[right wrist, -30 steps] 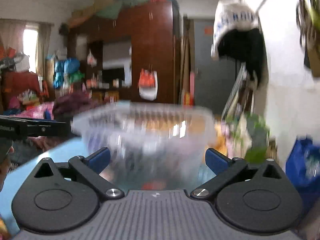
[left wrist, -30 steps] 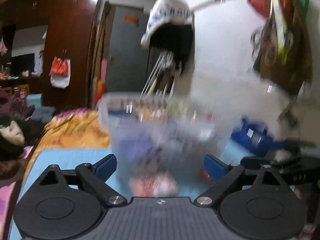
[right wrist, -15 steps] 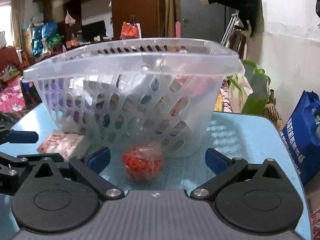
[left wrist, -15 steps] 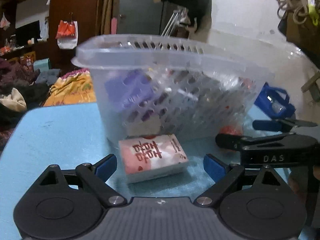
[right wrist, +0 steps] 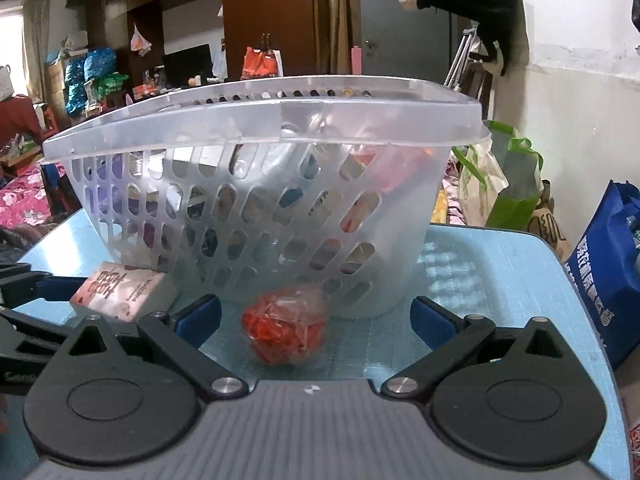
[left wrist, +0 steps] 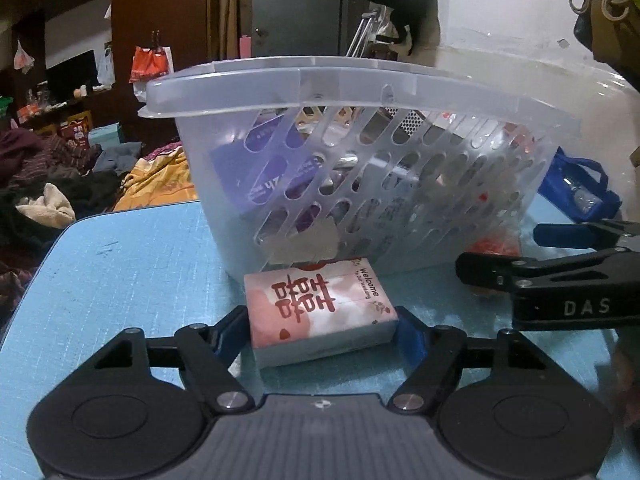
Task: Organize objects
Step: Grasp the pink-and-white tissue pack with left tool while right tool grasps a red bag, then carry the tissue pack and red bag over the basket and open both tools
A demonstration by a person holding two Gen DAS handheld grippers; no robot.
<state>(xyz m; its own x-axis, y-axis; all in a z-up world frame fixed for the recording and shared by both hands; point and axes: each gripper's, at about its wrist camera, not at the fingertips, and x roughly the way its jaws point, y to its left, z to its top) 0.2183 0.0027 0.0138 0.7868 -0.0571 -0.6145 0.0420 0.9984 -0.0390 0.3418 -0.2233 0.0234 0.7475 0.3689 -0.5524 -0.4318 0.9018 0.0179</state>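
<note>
Nearest, the left gripper (left wrist: 322,330) has its blue pads on either side of a pink-and-white box (left wrist: 320,306) printed with red characters. Its jaws are closing, and the pads look to be right against the box's short ends. The box lies flat on the blue table (left wrist: 120,264), its far end just short of the basket.

The right gripper (right wrist: 316,316) stands wide open. A small red bundle in clear wrap (right wrist: 286,326) lies on the table between its pads, touched by neither, with more free room on the right side.

Just beyond both things sits a clear plastic basket (right wrist: 260,128) with slotted walls, holding a purple packet and other goods I can't make out. Off to the right, past the table edge, is a blue bag (right wrist: 608,264).
</note>
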